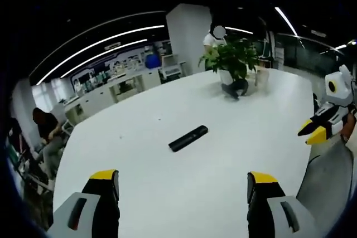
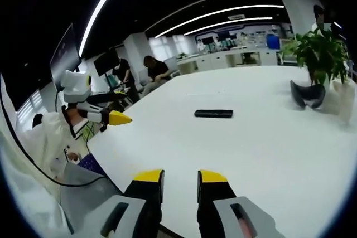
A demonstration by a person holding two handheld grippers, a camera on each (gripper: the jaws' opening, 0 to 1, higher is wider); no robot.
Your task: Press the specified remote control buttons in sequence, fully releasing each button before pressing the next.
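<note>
Left gripper view: left gripper [image 1: 183,185] jaws wide apart, empty, above white table [image 1: 167,115]; black remote [image 1: 188,138] lies mid-table, apart. Right gripper [image 2: 180,183] jaws narrowly parted, seemingly empty.

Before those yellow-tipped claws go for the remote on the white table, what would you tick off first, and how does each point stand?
1. Remote control in plain sight: ok, it lies flat on the white table, also seen in the right gripper view.
2. Nothing lying on or against the remote: ok, bare table all round it.
3. Left gripper free: ok, jaws wide apart, holding nothing.
4. Right gripper free: ok, jaws parted by a narrow gap, nothing between them.
5. Potted plant out of the way: ok, it stands well beyond the remote.
6. Buttons facing up and readable: cannot tell, the remote is too small and dark.
</note>
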